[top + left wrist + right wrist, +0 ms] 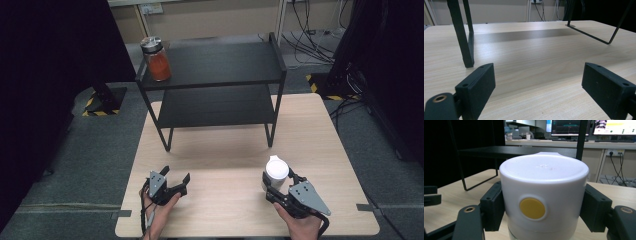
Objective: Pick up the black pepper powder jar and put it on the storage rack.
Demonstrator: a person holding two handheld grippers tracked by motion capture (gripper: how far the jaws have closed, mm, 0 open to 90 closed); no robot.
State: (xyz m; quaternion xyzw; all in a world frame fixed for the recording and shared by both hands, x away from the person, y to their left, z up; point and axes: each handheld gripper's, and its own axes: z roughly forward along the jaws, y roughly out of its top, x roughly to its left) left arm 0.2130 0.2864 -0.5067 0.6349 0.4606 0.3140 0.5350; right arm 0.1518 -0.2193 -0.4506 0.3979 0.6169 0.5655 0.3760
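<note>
A white-lidded jar (276,171) stands on the wooden table (220,150) at the front right, and my right gripper (277,181) is shut on it. In the right gripper view the jar's lid (544,195) has a yellow dot, and both black pads press against its sides. My left gripper (176,175) rests at the front left with its jaws wide apart. In the left gripper view my left gripper (541,85) has only bare table between its pads (477,85).
A black two-tier shelf (225,62) stands at the back of the table, and its leg (461,37) rises close ahead of the left gripper. A glass jar with orange contents (157,60) sits on its top left corner. Grey floor and cables surround the table.
</note>
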